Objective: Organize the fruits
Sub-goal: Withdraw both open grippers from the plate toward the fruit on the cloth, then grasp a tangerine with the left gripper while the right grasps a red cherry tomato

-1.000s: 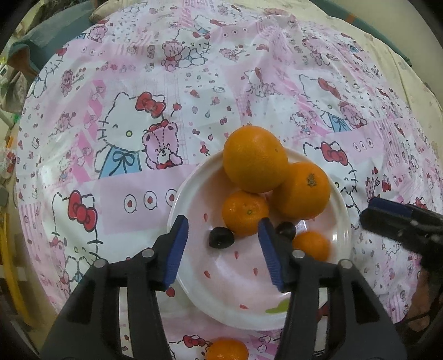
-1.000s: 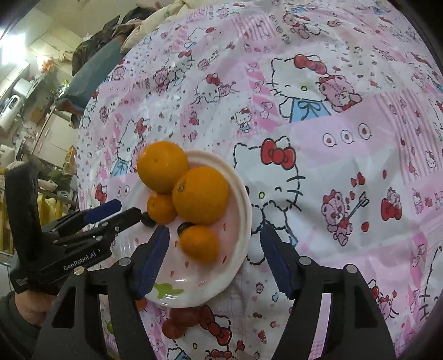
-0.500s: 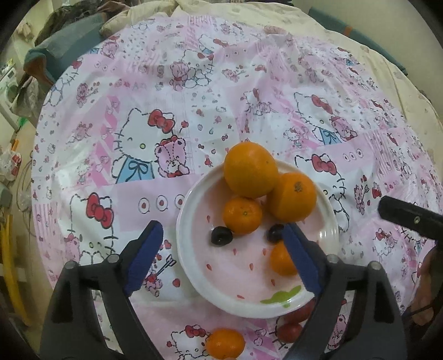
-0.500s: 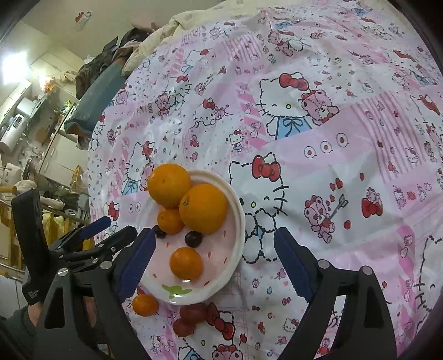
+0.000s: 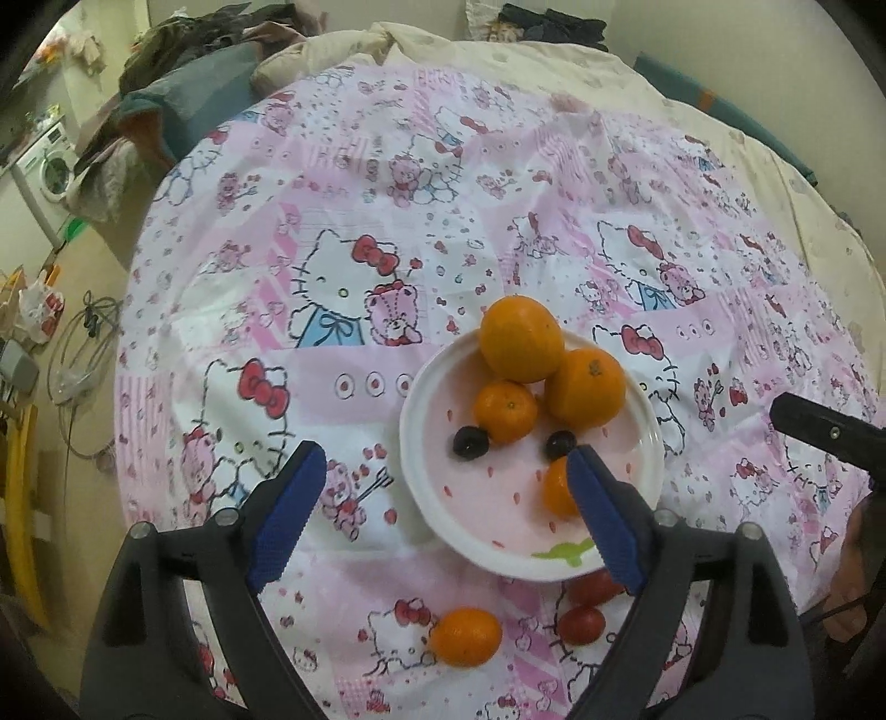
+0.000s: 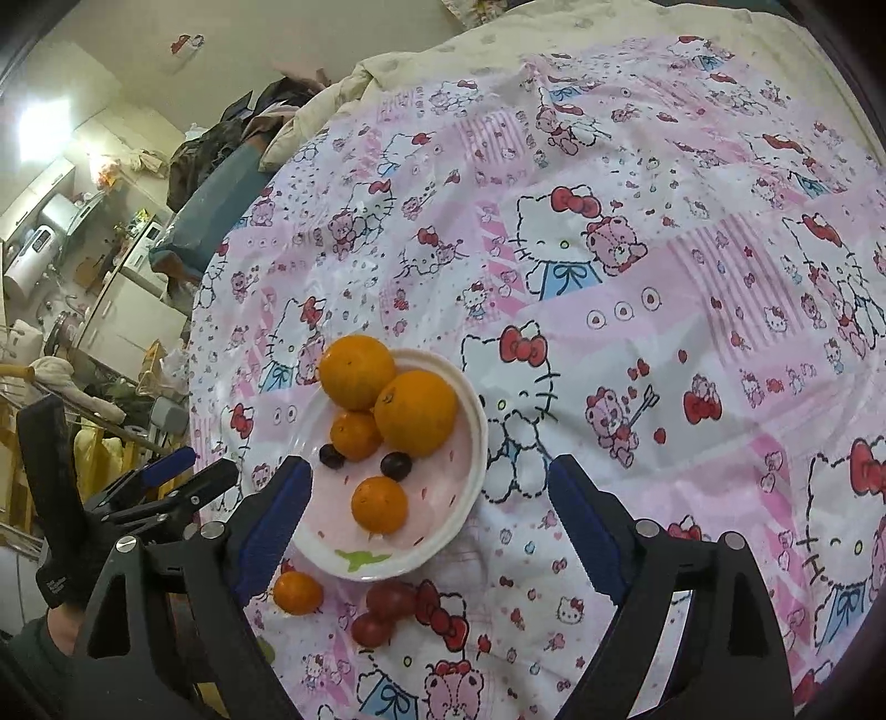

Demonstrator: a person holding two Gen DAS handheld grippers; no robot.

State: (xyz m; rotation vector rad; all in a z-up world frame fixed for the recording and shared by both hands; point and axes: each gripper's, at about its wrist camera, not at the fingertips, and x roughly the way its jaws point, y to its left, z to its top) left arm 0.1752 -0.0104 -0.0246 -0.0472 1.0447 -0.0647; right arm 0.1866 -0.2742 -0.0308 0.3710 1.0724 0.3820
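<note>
A white plate [image 5: 421, 487] [image 6: 470, 487] holds two large oranges [image 5: 520, 339] [image 6: 415, 412], two small mandarins [image 5: 505, 411] [image 6: 379, 504] and two dark grapes [image 5: 470, 441] [image 6: 396, 464]. A loose mandarin [image 5: 465, 636] [image 6: 297, 592] and two cherry tomatoes [image 5: 580, 625] [image 6: 382, 612] lie on the cloth in front of the plate. My left gripper [image 5: 443, 512] is open and empty, raised above the plate's near left side. My right gripper [image 6: 429, 526] is open and empty, above the plate's right edge.
The round table carries a pink Hello Kitty cloth [image 5: 387, 232] [image 6: 637, 277]. Beige bedding [image 5: 526, 50] lies behind it. Clothes and a washing machine [image 5: 52, 166] are at the far left. The right gripper's tip [image 5: 819, 429] shows at the right edge.
Both grippers have risen and pulled back from the plate. The left gripper's jaws have opened wider. The loose mandarin and tomatoes have come into view.
</note>
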